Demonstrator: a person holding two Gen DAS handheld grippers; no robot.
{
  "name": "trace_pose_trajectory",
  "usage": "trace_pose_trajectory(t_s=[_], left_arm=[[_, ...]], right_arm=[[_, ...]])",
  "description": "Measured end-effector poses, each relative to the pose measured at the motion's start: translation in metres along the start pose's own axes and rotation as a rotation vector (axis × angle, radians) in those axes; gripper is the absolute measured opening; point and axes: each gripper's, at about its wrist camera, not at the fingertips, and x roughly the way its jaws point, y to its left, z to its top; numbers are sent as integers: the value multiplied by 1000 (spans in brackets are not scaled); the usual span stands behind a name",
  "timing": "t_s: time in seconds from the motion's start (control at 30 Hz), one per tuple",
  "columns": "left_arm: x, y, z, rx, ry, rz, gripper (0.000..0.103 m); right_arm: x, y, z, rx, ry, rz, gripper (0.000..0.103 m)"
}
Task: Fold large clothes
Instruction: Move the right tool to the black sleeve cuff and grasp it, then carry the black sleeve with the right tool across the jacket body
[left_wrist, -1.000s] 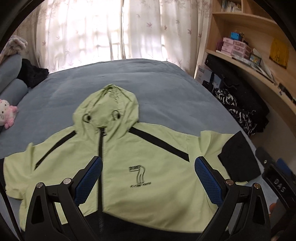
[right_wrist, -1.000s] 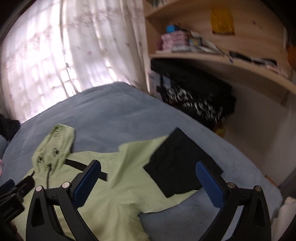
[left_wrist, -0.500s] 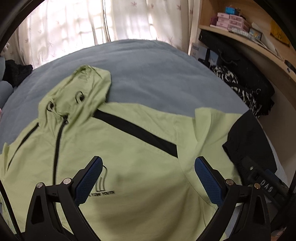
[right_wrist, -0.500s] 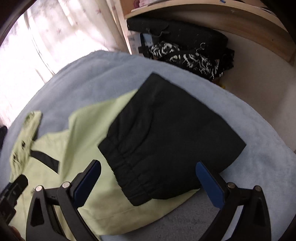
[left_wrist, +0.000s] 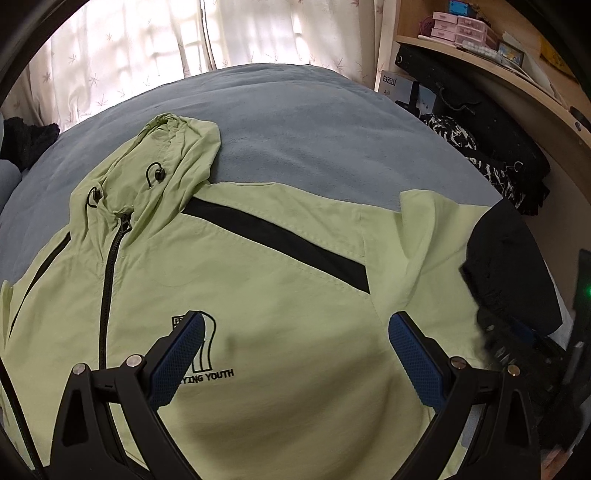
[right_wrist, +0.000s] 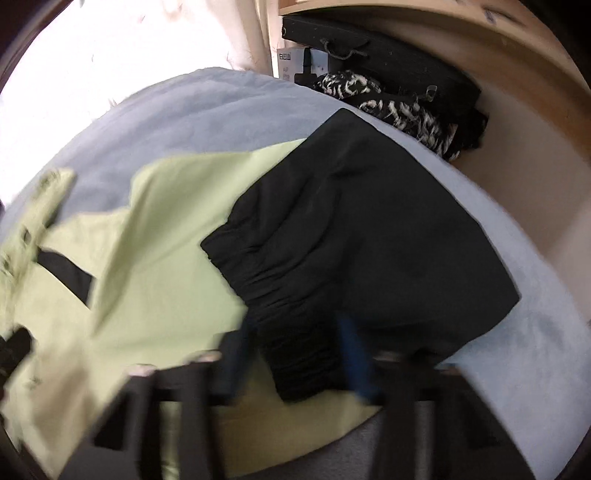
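A light green hooded jacket (left_wrist: 280, 280) lies front up and zipped on the grey-blue bed (left_wrist: 314, 122), its hood toward the curtains. My left gripper (left_wrist: 295, 325) hovers open just over the chest, its left finger by the printed logo (left_wrist: 207, 354), with nothing between the pads. The jacket's right sleeve ends in a black section with a gathered cuff (right_wrist: 351, 229). My right gripper (right_wrist: 295, 343) is low over that cuff and blurred. Its jaws are closing with the gathered cuff edge between them. I cannot see the pads pressing on the cloth.
A wooden shelf (left_wrist: 480, 70) runs along the right of the bed, with a black bag (right_wrist: 388, 62) and a black-and-white patterned cloth (right_wrist: 399, 110) under it. Sunlit curtains (left_wrist: 147, 48) hang behind. Dark clothing (left_wrist: 29, 140) lies at the bed's far left.
Both grippers came down and closer to the jacket. The right one's jaws have narrowed from wide open around the black cuff. The left one's jaws kept their width.
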Motion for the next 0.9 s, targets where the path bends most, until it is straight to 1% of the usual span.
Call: trace_pose_trajectory(t_s=[0.03, 0.07, 0.13, 0.17, 0.2, 0.27, 0.3, 0.33, 0.37, 0.4, 0.47, 0.57, 0.63, 0.77, 0.8, 0.83, 0.87, 0.9], left_arm=[[-1, 1, 0, -2, 2, -4, 99], [-2, 3, 0, -6, 7, -11, 99], [-7, 7, 1, -20, 18, -46, 99], [-10, 9, 2, -29, 26, -73, 99], [-16, 12, 4, -44, 36, -122, 99], [-25, 17, 9, -69, 48, -209, 99], [-29, 17, 11, -78, 55, -249, 99], [-32, 18, 13, -88, 63, -290, 99], [-36, 21, 16, -108, 78, -355, 99], [-39, 22, 18, -124, 88, -396, 99], [-41, 24, 20, -145, 109, -451, 99], [-37, 22, 20, -143, 149, -464, 99], [-30, 21, 17, -145, 197, -480, 99], [-13, 23, 10, -189, 265, -529, 99], [-10, 23, 8, -201, 272, -538, 94], [-8, 22, 7, -208, 267, -544, 86], [-7, 20, 7, -202, 262, -547, 63], [-2, 16, 5, -185, 267, -548, 50]], right_arm=[[-3, -4, 0, 28, -8, 21, 25], [-10, -8, 0, 57, -26, 46, 22], [-21, -11, 1, 91, -49, 88, 21], [-30, -11, 1, 102, -67, 127, 21], [-42, -8, 1, 101, -93, 170, 21], [-70, 6, -2, 50, -155, 211, 21], [-77, 12, -3, 29, -172, 224, 21], [-86, 20, -6, 3, -184, 243, 21], [-93, 27, -10, -17, -191, 264, 20], [-97, 33, -13, -31, -193, 282, 20], [-103, 46, -20, -52, -192, 328, 20], [-109, 62, -32, -87, -193, 380, 20], [-111, 73, -39, -118, -188, 390, 21], [-111, 92, -56, -168, -159, 427, 21], [-113, 95, -60, -177, -155, 431, 21], [-113, 97, -64, -184, -150, 435, 21], [-113, 99, -67, -189, -138, 437, 22], [-113, 99, -68, -193, -124, 439, 24]])
